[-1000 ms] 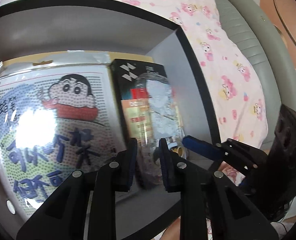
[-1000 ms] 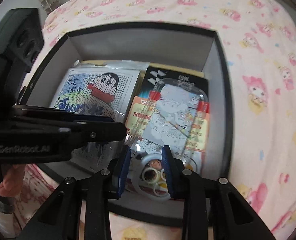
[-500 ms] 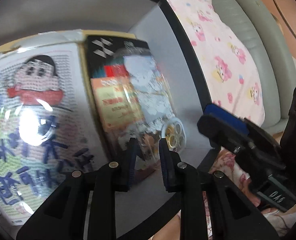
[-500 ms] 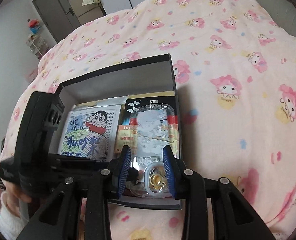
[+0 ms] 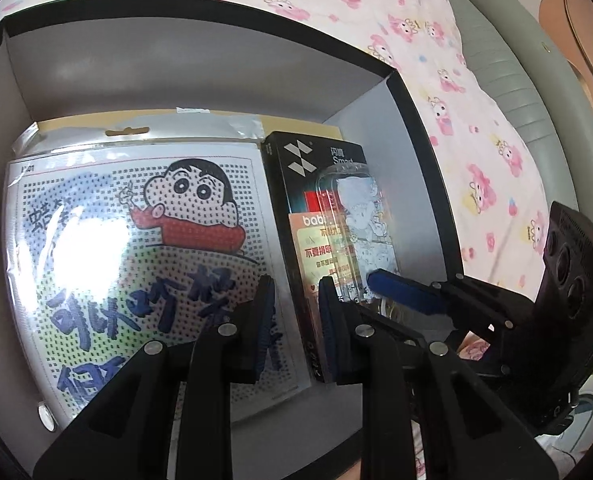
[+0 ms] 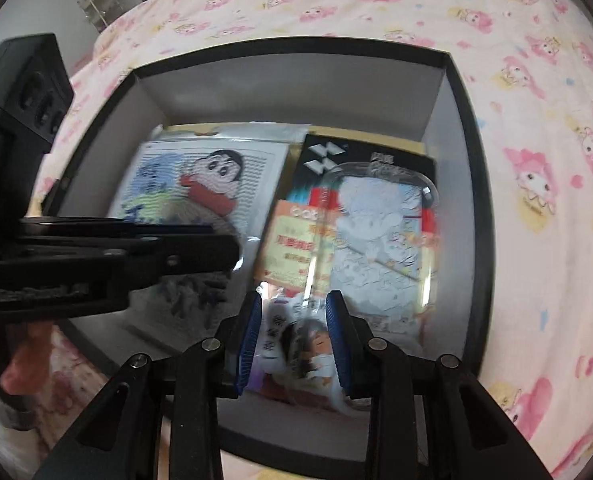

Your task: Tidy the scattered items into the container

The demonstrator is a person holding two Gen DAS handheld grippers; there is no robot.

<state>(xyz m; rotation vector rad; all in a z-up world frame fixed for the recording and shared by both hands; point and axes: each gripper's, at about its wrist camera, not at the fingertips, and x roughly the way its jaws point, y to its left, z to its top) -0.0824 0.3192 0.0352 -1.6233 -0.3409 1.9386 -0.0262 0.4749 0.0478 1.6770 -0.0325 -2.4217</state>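
Both wrist cameras look down, close, into the box; left views from its 7 o'clock corner, right from 6.

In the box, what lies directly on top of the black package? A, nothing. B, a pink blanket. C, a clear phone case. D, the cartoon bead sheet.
C: the clear phone case lies on the black package, while the bead sheet sits beside it to the left in the box.
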